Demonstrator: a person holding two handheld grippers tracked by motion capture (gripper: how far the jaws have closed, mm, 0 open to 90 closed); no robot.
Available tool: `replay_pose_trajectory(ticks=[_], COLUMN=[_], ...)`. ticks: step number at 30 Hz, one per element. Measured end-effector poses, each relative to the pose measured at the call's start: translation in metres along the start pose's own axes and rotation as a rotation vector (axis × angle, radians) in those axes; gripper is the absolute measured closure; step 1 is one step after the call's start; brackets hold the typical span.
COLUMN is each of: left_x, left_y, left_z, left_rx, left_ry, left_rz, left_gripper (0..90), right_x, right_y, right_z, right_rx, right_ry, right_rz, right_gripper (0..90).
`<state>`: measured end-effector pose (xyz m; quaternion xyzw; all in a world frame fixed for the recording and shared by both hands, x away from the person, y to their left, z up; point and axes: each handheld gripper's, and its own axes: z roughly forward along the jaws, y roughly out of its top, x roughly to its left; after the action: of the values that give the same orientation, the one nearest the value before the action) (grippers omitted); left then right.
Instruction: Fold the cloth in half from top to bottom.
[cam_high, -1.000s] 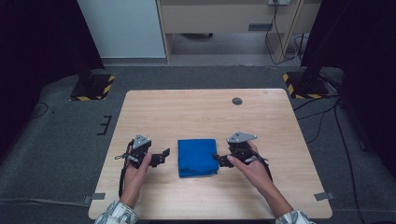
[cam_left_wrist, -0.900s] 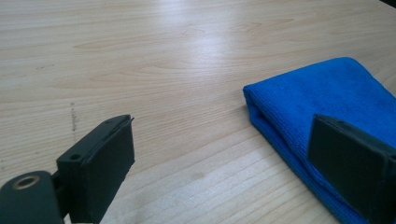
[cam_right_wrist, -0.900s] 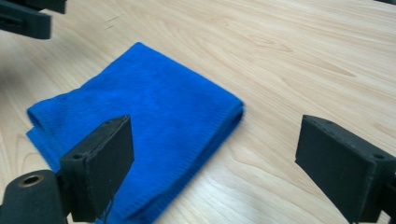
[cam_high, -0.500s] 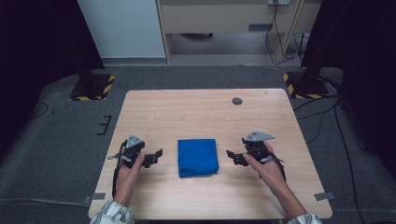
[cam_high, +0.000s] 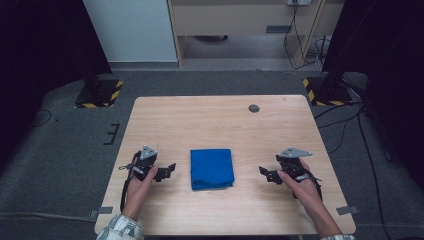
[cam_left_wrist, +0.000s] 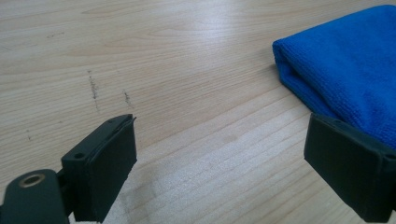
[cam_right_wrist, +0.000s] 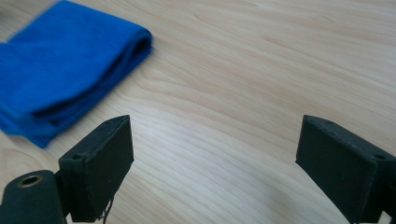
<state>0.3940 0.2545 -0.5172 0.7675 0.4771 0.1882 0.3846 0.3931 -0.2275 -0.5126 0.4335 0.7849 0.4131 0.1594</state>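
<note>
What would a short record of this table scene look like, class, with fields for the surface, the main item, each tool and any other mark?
surface: wooden table
main item: blue cloth, folded, lying flat near the middle
left tool: open, beside the cloth's left edge, not touching it
right tool: open, off the cloth's right side, clear gap between
other mark: small dark disc near the far edge
</note>
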Motion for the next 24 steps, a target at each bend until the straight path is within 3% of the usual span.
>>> replay_pose_trajectory(ticks=[3,8,11,16,24], left_x=[0.001,0.003,0.005,0.008,0.012], left_y=[-0.001,-0.002,-0.002,-0.003,-0.005], left_z=[0.002,0.006,0.008,0.009,0.014], left_rx=[0.011,0.028,0.037,0.04,0.062], left_ry=[0.001,0.005,0.012,0.024,0.051], left_rz=[0.009,0.019,0.022,0.017,0.017], left_gripper=[8.6,8.6,8.6,8.6,8.6], right_x=[-0.006,-0.02,-0.031,-0.047,-0.068], right_y=[-0.004,-0.008,-0.01,-0.011,-0.009], right_z=[-0.001,-0.002,-0.003,-0.006,-0.003], right_rx=[0.018,0.042,0.033,0.006,-0.006], right_ry=[0.001,-0.044,-0.084,-0.146,-0.194], right_rz=[0.024,0.05,0.06,0.117,0.178], right_gripper=[11.9,11.9,12.1,12.3,12.2])
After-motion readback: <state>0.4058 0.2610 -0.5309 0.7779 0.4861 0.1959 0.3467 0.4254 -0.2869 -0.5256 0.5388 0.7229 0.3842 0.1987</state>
